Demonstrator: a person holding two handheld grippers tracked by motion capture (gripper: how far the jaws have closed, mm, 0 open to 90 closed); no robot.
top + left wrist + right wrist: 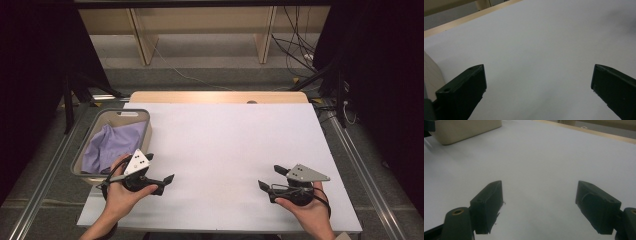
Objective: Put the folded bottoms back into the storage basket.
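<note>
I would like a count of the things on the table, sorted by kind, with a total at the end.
Basket: 1
Purple cloth, lying inside the basket: 1
Handheld grippers, left gripper and right gripper, both open and empty: 2
White sheet covering the table: 1
Total: 5

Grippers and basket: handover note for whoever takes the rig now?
Left gripper: open, nothing between the jaws, low over the white table just right of the basket.
Right gripper: open, empty, low over the table's near right part.
Purple cloth: lies crumpled inside the basket at the table's left edge.
Done: the cloth is in the basket and neither gripper holds anything.
Left: nothing else lies on the table; perhaps only pull the hands back.
</note>
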